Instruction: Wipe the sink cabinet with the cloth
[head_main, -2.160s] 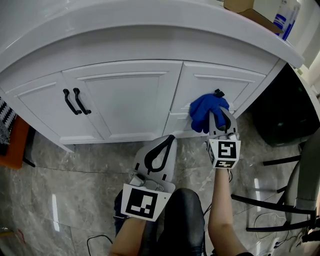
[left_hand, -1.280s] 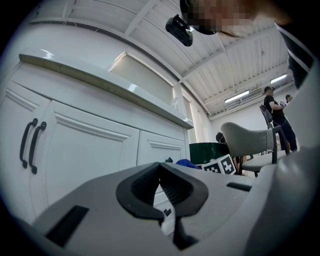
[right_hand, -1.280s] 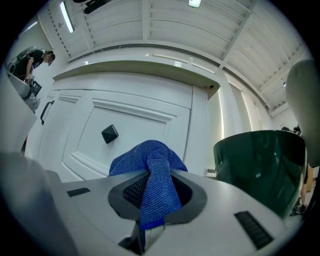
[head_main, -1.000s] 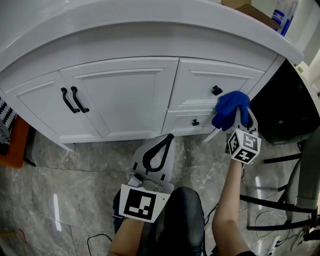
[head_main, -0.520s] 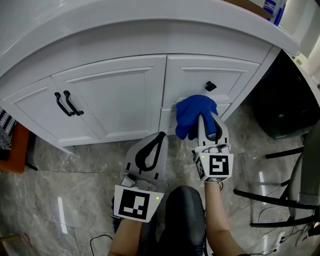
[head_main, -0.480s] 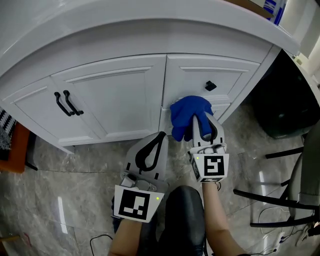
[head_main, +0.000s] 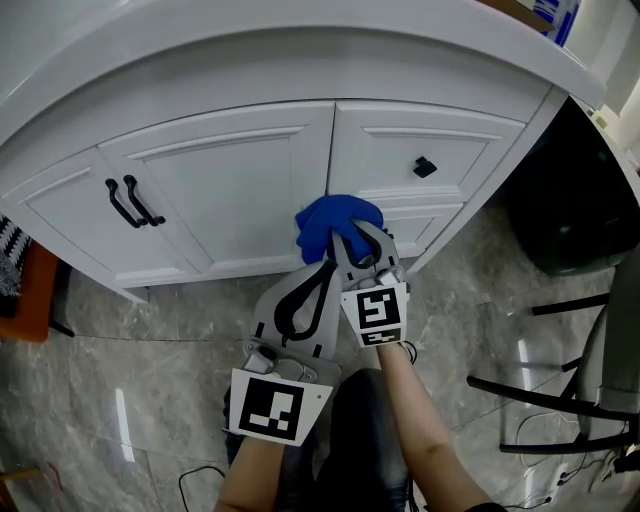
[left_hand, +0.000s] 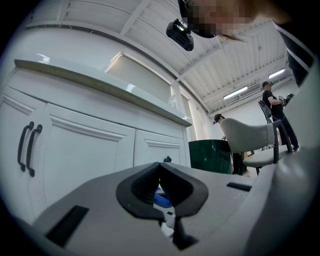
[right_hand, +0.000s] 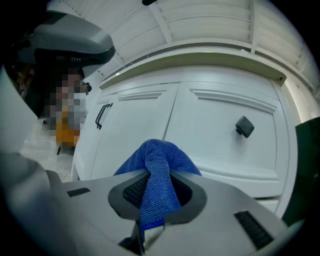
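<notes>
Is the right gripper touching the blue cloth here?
Touching. The right gripper view shows the cloth pinched between the fingers of the right gripper; a strip runs down through them and the rest is bunched ahead.

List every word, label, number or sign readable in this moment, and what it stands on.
No readable text anywhere.
Left marker cube: black-and-white square pattern, no letters.
Right marker cube: the same kind of pattern, no letters.
Bottle at the head view's top right: blue label, print too small and cut off to read.
</notes>
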